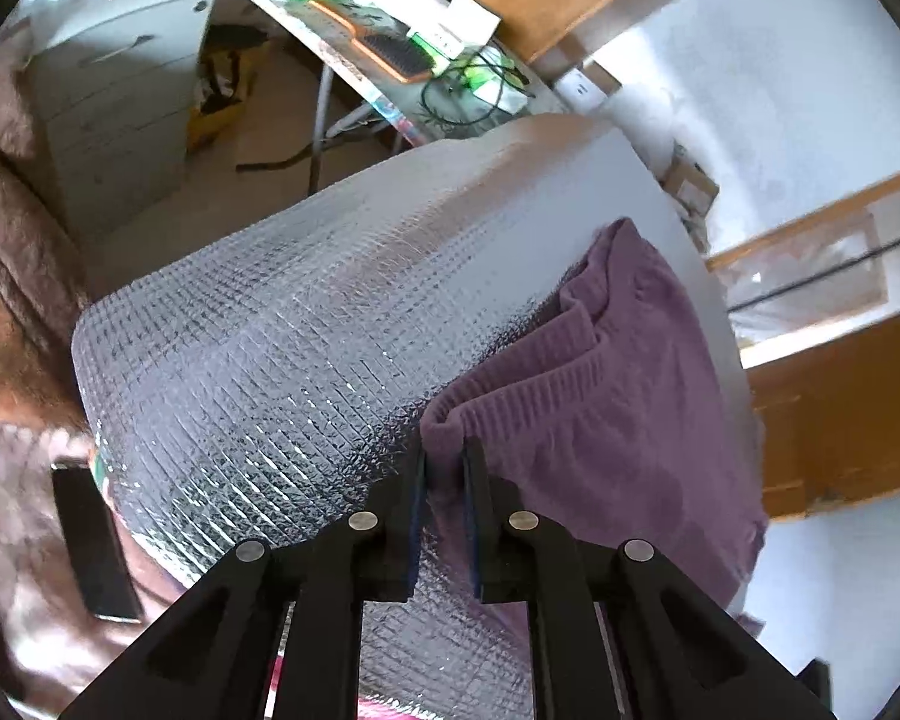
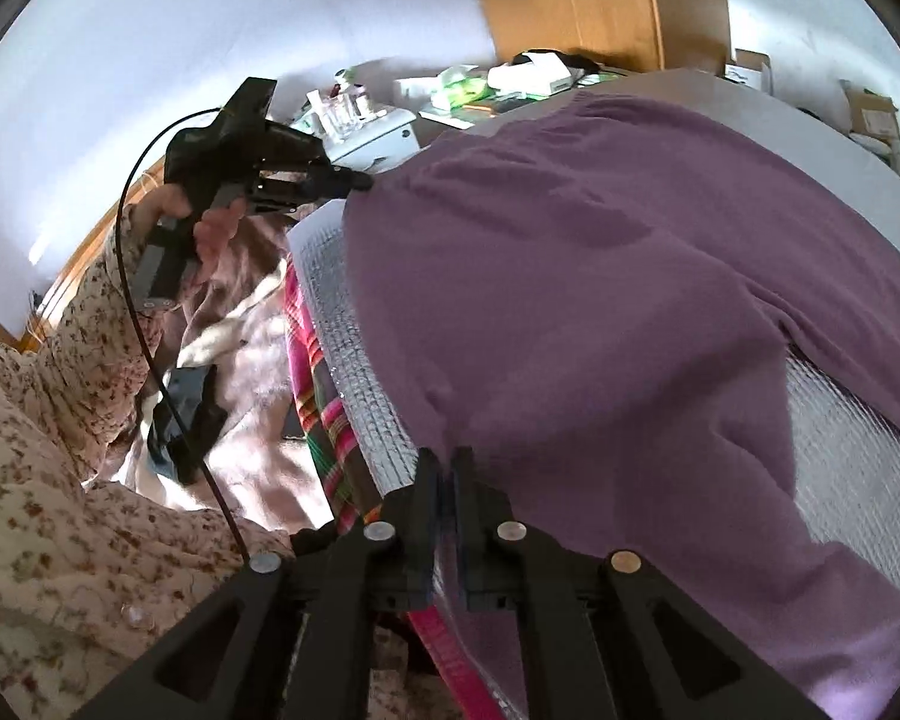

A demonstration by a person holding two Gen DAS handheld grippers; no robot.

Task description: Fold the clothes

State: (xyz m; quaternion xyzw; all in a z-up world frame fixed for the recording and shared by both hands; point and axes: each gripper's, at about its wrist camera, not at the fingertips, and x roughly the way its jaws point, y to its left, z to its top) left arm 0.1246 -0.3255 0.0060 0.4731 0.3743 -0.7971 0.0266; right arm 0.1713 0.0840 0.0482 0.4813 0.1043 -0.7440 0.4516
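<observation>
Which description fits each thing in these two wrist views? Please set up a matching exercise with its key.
Things:
1. purple garment
2. silver mat
3. left gripper
4. plaid cloth

Descriptions:
A. quilted and shiny, spread under the clothing
B. pink and green checks, peeking out at the mat's edge
C. pinching a ribbed hem between its fingers
D. spread over the mat, held at two edges

Pairs: 1-D, 2-A, 3-C, 4-B

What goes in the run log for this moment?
step: fold in progress | left gripper: shut on purple knit garment hem | right gripper: shut on garment edge | surface: silver quilted foil mat
</observation>
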